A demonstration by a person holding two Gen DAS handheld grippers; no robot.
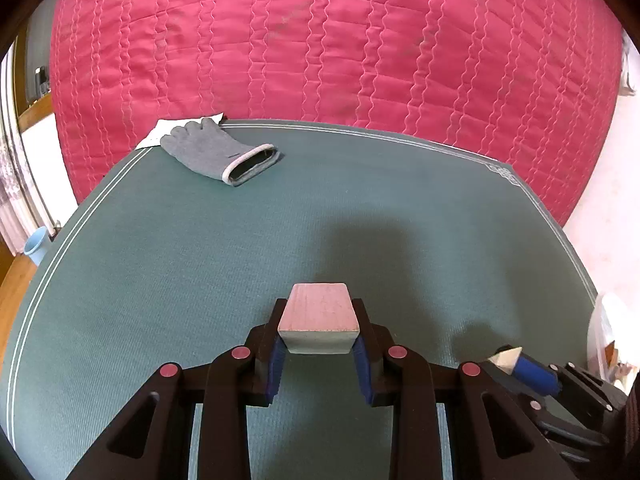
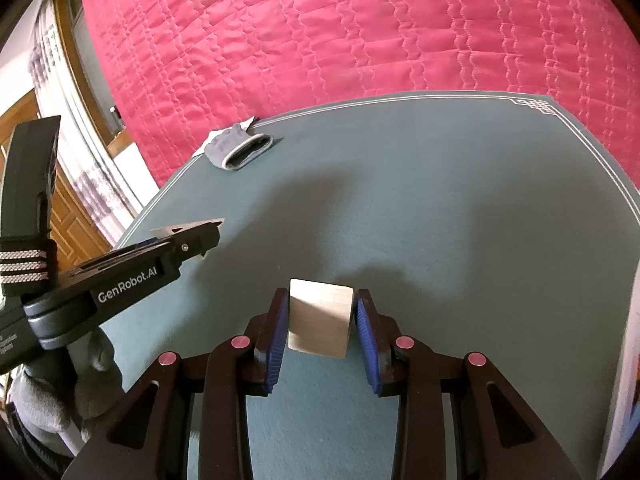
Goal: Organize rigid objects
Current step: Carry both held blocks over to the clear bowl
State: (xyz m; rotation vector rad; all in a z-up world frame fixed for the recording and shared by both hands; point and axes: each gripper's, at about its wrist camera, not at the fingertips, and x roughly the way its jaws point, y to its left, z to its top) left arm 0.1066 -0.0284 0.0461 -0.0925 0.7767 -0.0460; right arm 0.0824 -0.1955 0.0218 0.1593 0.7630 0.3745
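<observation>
In the left wrist view my left gripper is shut on a wooden block with a pinkish top, held above the green mat. My right gripper is shut on a pale wooden block, its blue pads against the block's sides. Each gripper shows in the other's view. The right gripper, with a corner of its pale block, is at the lower right. The left gripper reaches in from the left, with an edge of its block showing.
A grey glove lies on white paper at the mat's far left corner, also the glove in the right wrist view. A red quilt lies beyond the mat. A blue cup stands off the left edge, a white bag off the right.
</observation>
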